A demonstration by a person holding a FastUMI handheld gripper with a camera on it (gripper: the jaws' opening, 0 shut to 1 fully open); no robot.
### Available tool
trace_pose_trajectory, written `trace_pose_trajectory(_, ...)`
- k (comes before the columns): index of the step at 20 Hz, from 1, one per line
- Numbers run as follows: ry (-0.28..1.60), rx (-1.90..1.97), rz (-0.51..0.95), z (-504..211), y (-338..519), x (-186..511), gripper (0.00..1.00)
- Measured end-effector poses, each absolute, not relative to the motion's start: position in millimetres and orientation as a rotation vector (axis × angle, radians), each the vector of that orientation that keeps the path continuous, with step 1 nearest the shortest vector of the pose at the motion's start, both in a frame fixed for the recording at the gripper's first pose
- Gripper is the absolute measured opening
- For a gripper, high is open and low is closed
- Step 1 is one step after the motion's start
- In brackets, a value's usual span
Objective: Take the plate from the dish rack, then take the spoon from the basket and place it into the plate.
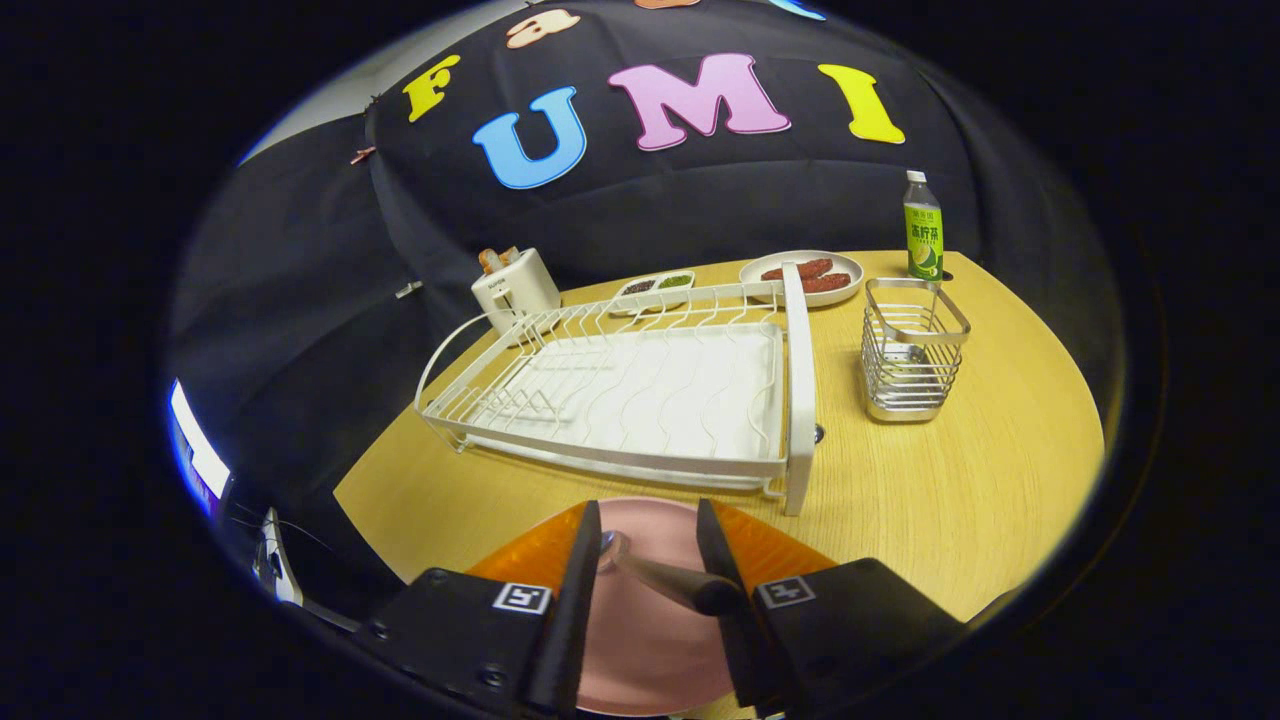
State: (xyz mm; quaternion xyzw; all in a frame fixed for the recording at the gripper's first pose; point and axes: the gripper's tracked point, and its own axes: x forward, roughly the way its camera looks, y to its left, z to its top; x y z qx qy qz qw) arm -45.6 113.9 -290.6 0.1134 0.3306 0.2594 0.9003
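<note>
Hovering over the pink plate (640,640), the fingers (590,590) stand slightly apart, spoon (660,578) between them.

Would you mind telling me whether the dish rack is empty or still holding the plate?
Empty. The dish rack shows bare wires and tray, while the plate lies on the table under the tongs, which hold the spoon.

One dish rack (640,395), one wire basket (912,360), one pink plate (650,620), one spoon (665,580), one bottle (923,240), one toaster (515,285), one sausage plate (800,275), two small condiment dishes (655,287).
</note>
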Motion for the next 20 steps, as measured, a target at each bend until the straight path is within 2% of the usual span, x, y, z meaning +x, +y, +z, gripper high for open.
trace_pose_trajectory(3,0.671,0.188,0.515,-284,101,-46,1.00)
trace_pose_trajectory(10,0.541,0.124,0.406,-222,73,-34,0.98)
trace_pose_trajectory(20,0.227,0.071,0.245,-50,30,-9,0.98)
